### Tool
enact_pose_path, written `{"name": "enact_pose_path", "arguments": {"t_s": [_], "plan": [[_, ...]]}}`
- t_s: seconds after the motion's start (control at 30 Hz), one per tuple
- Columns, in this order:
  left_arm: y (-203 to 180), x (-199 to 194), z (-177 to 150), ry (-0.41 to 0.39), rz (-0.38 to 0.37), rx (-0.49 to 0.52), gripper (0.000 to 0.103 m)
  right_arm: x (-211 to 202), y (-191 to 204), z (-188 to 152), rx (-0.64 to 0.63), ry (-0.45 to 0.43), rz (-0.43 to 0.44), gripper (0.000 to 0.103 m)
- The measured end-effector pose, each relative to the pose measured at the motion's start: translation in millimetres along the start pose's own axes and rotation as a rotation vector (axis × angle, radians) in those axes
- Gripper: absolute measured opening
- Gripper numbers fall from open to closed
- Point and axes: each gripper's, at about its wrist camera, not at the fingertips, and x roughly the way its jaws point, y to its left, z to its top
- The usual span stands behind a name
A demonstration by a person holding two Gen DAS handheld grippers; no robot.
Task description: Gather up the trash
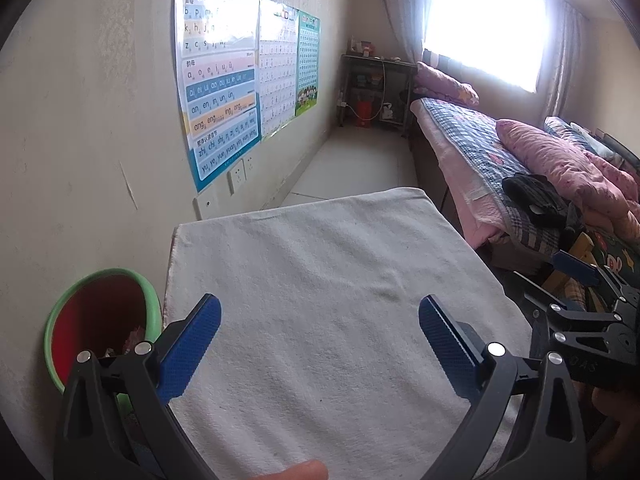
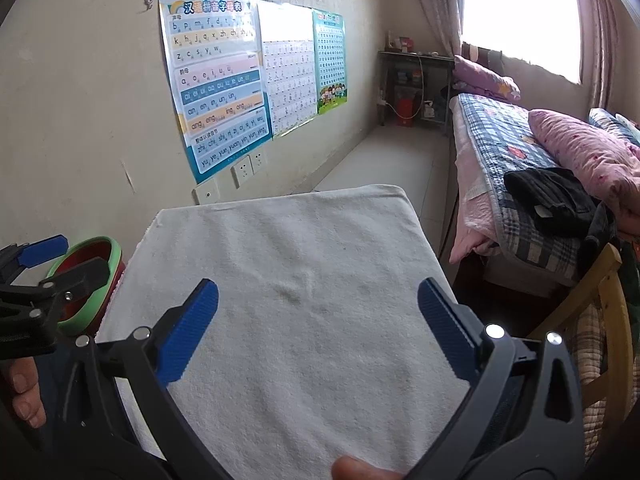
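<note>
A white cloth-covered table (image 1: 320,280) (image 2: 280,280) fills the foreground in both wrist views, with nothing lying on it. My left gripper (image 1: 320,340) hangs open over its near part, blue pads wide apart and nothing between them. My right gripper (image 2: 318,328) is open too, above the same cloth. A red bin with a green rim (image 1: 100,320) (image 2: 94,276) stands on the floor left of the table against the wall, with some scraps inside. Each gripper shows at the edge of the other's view.
Posters (image 1: 224,80) and wall sockets (image 1: 238,176) are on the left wall. A bed (image 1: 500,152) with pink pillows and dark clothes runs along the right. A wooden chair (image 2: 596,304) stands at the right. A dark shelf (image 1: 376,92) sits at the far end under the window.
</note>
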Motion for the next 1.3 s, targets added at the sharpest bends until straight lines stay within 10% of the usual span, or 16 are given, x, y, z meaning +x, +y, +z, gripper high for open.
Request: {"name": "enact_pose_path", "arguments": {"t_s": [1.3], "plan": [[1,-3,-2,-0.016,-0.002,-0.044,0.095,4,-4,-4,0.018,0.036,-0.02,0.098]]}}
